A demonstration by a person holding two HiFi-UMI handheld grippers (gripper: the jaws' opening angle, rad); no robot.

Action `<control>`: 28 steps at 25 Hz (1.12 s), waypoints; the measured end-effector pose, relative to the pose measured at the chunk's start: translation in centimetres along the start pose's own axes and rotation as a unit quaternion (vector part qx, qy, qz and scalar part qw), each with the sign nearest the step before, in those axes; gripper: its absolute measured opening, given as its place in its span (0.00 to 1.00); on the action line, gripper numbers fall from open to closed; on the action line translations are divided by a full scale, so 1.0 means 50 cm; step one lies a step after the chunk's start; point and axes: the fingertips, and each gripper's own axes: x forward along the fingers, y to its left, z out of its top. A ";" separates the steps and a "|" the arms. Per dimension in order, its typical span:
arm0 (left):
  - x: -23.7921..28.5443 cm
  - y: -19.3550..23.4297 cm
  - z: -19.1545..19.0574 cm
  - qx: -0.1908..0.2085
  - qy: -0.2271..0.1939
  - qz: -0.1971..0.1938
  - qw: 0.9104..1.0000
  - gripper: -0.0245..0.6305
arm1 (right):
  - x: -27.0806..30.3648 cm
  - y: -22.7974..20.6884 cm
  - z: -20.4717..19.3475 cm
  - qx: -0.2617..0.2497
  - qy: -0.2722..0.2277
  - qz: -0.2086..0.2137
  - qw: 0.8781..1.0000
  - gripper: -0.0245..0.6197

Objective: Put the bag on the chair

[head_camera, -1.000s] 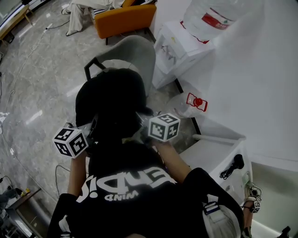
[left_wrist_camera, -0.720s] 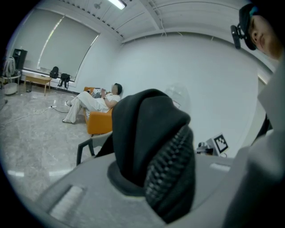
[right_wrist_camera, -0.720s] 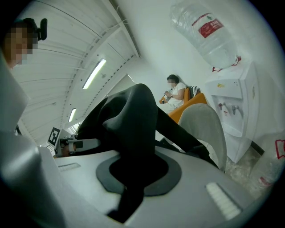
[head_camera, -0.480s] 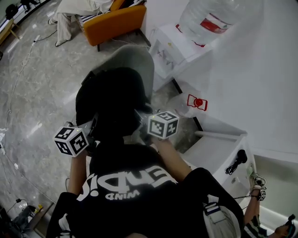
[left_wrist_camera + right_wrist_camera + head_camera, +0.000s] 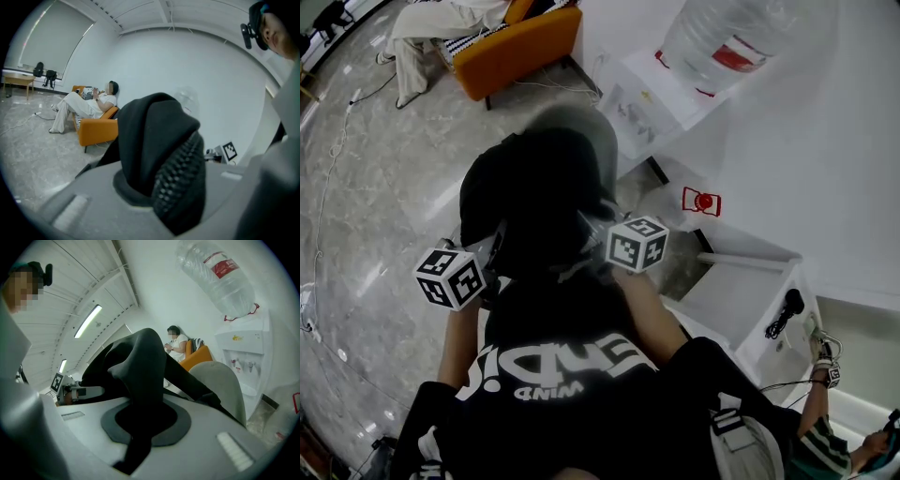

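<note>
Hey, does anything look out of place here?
A clear jug with a red cap lies on the floor beside the dispenser, seemingly on its side. Nothing else stands out.

Head view: black bag [image 5: 534, 197] covers most of the grey chair [image 5: 602, 145]; visible chair rim blurred. Water bottle [image 5: 722, 37] cut off by top edge; seated person [image 5: 427, 23] too.

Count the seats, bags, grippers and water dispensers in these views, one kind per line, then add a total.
Seats: 2 (grey chair, orange armchair)
Bags: 1 (black bag)
Grippers: 2 (left gripper, right gripper, both shut on the black bag)
Water dispensers: 1 (water dispenser)
Total: 6
</note>
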 end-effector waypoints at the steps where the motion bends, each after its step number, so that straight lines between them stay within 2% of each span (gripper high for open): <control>1: 0.005 0.009 0.006 0.000 0.001 0.002 1.000 0.10 | 0.010 -0.003 0.005 0.002 0.001 -0.001 1.000 0.08; 7: 0.041 0.055 0.039 -0.003 0.001 0.026 1.000 0.10 | 0.065 -0.034 0.036 0.000 0.019 0.016 1.000 0.08; 14: 0.061 0.103 0.036 -0.035 -0.018 0.075 0.996 0.10 | 0.127 -0.061 0.049 -0.020 0.065 0.055 0.996 0.08; 28: 0.103 0.188 -0.034 -0.084 -0.019 0.129 0.988 0.10 | 0.214 -0.131 -0.006 -0.017 0.127 0.089 0.988 0.08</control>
